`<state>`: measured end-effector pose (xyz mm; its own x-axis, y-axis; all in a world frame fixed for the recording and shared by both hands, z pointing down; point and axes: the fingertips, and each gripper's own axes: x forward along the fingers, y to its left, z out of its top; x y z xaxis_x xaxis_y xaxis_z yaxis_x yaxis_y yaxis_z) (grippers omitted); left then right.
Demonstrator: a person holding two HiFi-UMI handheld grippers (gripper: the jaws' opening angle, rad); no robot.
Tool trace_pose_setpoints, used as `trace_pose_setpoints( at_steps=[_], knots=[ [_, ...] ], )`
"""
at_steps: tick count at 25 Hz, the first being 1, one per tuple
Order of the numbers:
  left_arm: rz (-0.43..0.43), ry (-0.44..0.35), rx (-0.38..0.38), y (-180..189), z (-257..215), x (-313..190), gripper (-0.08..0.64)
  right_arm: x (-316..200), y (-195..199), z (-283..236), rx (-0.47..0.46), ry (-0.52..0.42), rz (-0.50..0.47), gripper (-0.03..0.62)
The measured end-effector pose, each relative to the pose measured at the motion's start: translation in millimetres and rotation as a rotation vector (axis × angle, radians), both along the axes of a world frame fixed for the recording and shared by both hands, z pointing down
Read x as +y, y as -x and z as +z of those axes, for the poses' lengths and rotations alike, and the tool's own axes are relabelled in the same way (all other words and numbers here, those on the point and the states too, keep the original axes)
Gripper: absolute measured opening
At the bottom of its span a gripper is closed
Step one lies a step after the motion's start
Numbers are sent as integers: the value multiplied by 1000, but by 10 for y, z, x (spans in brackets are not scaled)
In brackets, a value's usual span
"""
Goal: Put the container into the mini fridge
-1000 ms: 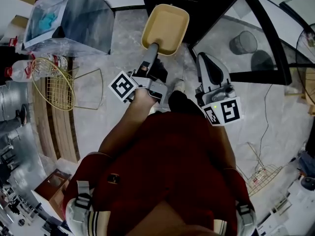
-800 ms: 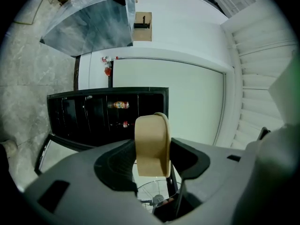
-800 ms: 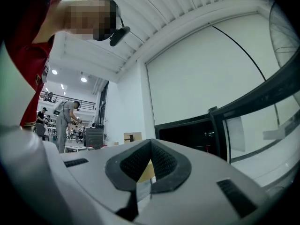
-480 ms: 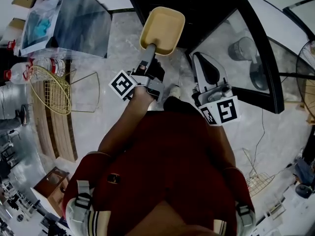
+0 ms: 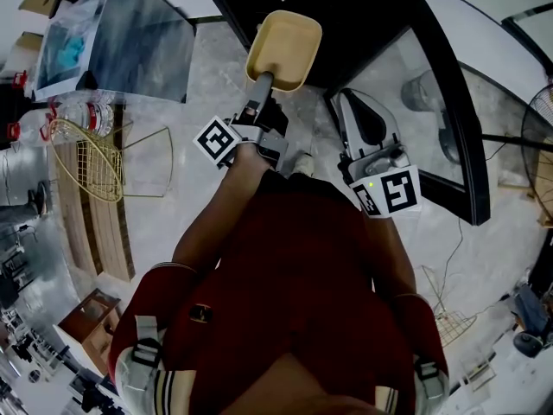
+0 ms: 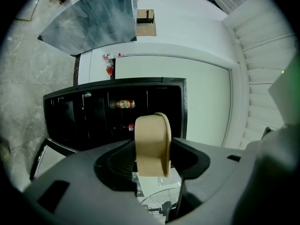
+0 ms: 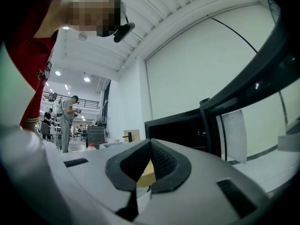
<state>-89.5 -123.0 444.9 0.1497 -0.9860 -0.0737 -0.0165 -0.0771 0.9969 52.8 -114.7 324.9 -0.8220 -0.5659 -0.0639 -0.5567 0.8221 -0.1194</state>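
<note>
The tan plastic container is held out level in front of me, its far end at the dark opening of the black mini fridge. My left gripper is shut on the container's near wall. In the left gripper view the fridge interior lies straight ahead with a bottle on a shelf. My right gripper hangs to the right beside the open glass door, shut with nothing in it. A sliver of the container shows behind its jaws.
A gold wire basket and plastic bottles lie on the floor at left, beside a clear plastic box. A fan stands at the right edge, with another wire rack and a cable on the marble floor.
Both grippers and the container have moved forward toward the fridge. The container's far end now reaches the fridge's dark opening.
</note>
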Motion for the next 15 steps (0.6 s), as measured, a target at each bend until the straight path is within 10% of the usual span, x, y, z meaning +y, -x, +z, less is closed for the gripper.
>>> trace_pose_setpoints(
  at_steps=[15],
  knots=[
    [-6,20,-35,190,265,-455,229,-165,103,156,19,52,37,-2]
  ],
)
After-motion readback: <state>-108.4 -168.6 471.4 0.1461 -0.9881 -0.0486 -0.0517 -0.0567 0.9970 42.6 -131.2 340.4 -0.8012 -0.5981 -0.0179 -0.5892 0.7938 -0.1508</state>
